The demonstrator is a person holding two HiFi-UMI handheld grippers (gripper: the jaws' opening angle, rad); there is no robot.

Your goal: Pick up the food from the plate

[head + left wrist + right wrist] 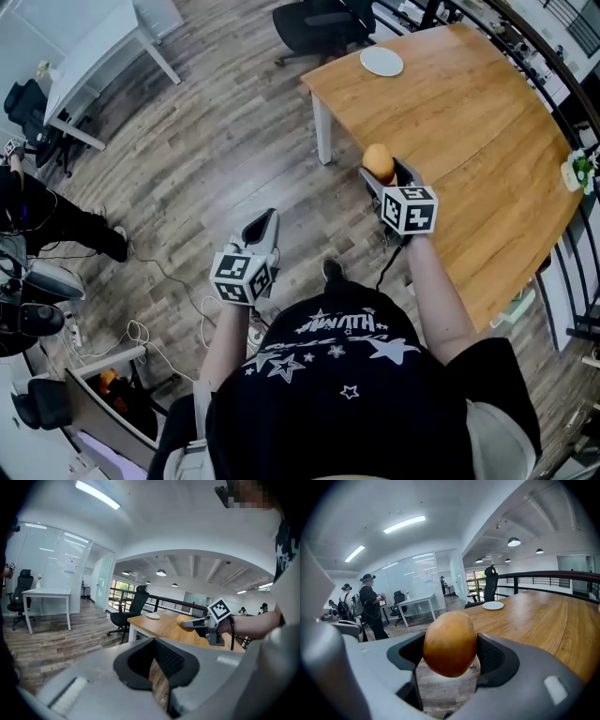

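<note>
My right gripper (382,174) is shut on a round orange-brown piece of food (378,161), held in the air just off the near left edge of the wooden table (487,141). In the right gripper view the food (450,643) fills the space between both pads. An empty white plate (382,61) lies at the table's far end, well beyond the food. My left gripper (263,228) hangs over the wooden floor to the left of the table, its jaws together with nothing in them. The left gripper view shows the right gripper (194,623) and the plate (153,616) ahead.
A black office chair (319,23) stands beyond the table's far corner. A white desk (94,47) is at the far left, with a person in black (37,216) near it. Cables (141,337) lie on the floor. A dark railing (562,84) runs along the table's right side.
</note>
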